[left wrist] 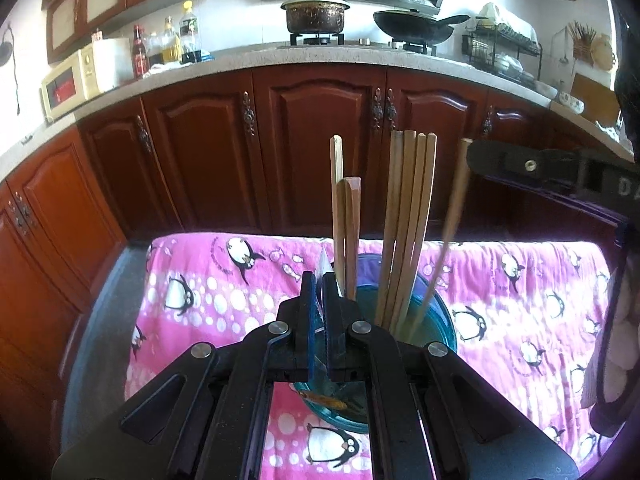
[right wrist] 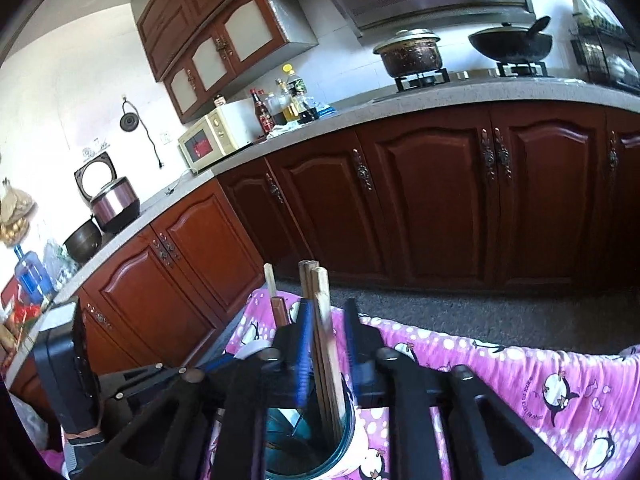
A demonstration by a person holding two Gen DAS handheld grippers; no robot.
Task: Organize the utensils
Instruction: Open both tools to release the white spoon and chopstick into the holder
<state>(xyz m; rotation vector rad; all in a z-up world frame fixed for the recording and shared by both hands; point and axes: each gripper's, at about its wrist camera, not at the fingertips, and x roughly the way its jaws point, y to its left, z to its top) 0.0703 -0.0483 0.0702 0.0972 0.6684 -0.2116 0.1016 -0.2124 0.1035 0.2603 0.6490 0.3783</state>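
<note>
A teal glass cup [left wrist: 438, 320] stands on a pink penguin cloth [left wrist: 224, 280] and holds several wooden chopsticks [left wrist: 404, 220] upright. My left gripper [left wrist: 319, 280] is shut on the cup's near rim, and a thin pale edge shows between its pads. In the right wrist view my right gripper [right wrist: 330, 320] hangs over the cup [right wrist: 346, 432] with its jaws apart. The chopsticks [right wrist: 316, 280] rise between them, and one is blurred and touches neither pad. One more blurred chopstick [left wrist: 454, 208] leans at the cup's right, beside the right gripper's finger [left wrist: 486, 158].
Dark red cabinet doors [left wrist: 316, 148] face the cloth across a strip of grey floor [right wrist: 480, 312]. The counter [left wrist: 280, 58] above carries a microwave [left wrist: 66, 86], bottles, a pot [left wrist: 316, 14], a wok [left wrist: 416, 26] and a dish rack [left wrist: 500, 48]. A person's hand [right wrist: 86, 436] holds the left gripper.
</note>
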